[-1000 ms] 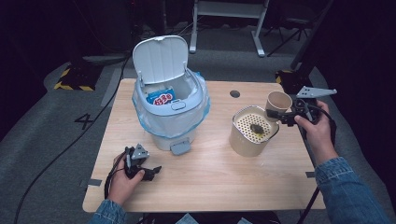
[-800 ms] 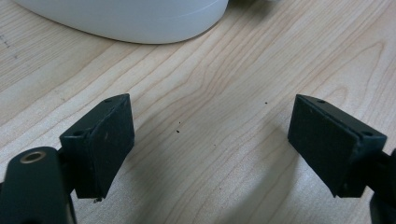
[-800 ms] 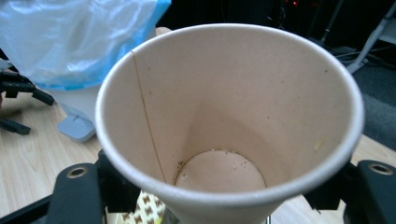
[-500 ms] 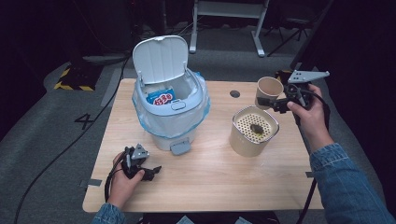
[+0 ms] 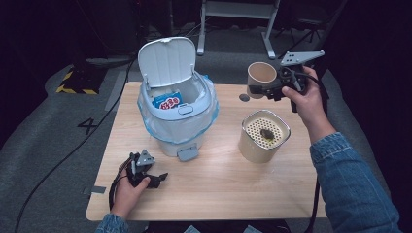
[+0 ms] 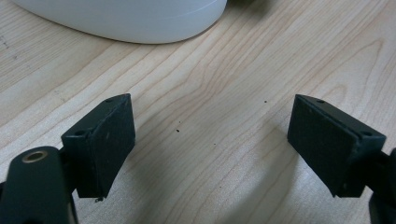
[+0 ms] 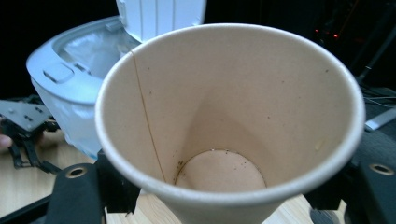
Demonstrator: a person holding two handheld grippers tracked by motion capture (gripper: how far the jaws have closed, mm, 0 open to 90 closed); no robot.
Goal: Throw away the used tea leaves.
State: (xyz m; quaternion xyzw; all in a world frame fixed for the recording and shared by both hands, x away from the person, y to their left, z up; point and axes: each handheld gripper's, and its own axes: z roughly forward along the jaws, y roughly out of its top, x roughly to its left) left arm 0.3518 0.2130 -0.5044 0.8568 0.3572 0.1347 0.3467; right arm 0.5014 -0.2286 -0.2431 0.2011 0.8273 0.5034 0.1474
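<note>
Since lifted from beside the strainer pot (image 5: 264,136), paper cup (image 5: 261,76) higher, left.

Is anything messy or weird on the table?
Mostly tidy. The paper cup in the right gripper has dark specks inside, and a dark clump sits on the strainer can. No spill on the table.

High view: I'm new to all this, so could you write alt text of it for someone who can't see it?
A person's right gripper holds an empty paper cup in the air above a wooden table, beside a strainer-topped canister. An open-lidded white bin stands centre-left, and the left gripper rests open on the table.
</note>
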